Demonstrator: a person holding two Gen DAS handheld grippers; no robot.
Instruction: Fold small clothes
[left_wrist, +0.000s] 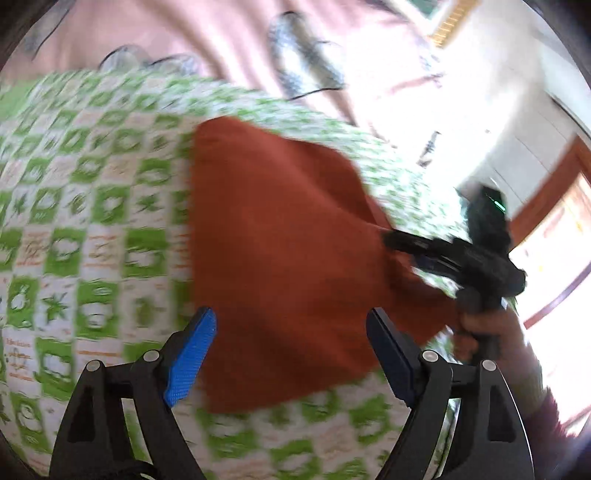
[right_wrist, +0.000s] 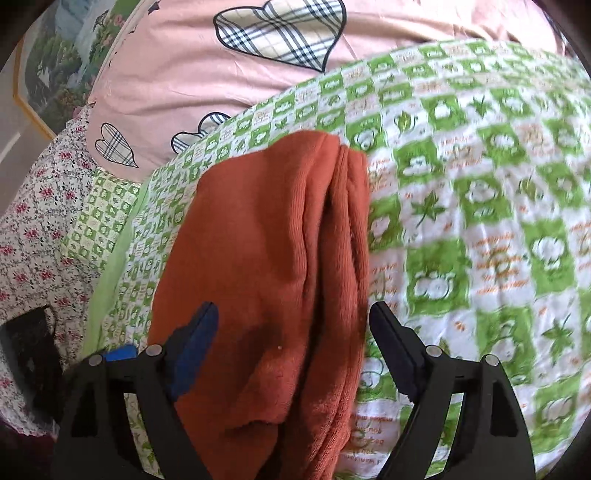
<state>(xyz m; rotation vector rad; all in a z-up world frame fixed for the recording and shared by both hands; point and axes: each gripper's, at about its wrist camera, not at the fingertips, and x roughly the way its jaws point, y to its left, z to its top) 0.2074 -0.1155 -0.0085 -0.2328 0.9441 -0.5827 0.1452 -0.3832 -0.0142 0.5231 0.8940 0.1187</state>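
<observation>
Garment (left_wrist: 280, 240) of rust-orange knit lies on the green-and-white checked sheet (left_wrist: 96, 192) that covers the bed, and everything else is placed from it.

In the left wrist view the left claw (left_wrist: 291, 354) hangs over the garment's near part with its fingers wide apart and nothing between them. The blue left finger (left_wrist: 192, 358) sits over the garment's left edge, where orange meets the sheet; the dark right finger (left_wrist: 391, 358) is over the cloth itself. This view is blurred, so whether the tips touch the fabric cannot be told.

At the garment's right edge the right claw (left_wrist: 402, 247) shows from the side as a dark shape with a green light on top, held in a hand (left_wrist: 480, 325). Its tips are at the cloth's edge, where the fabric gathers into a point. From this view its state is unclear.

In the right wrist view the right claw (right_wrist: 293, 347) is spread open, and the garment (right_wrist: 266, 266) runs up between the two fingers and away from the camera. Long folds lie along the garment's right side. Beyond its far end the sheet (right_wrist: 480, 184) gives way to a pink cover (right_wrist: 207, 77) with plaid hearts. Left of the garment a floral cloth (right_wrist: 37, 221) lies.
</observation>
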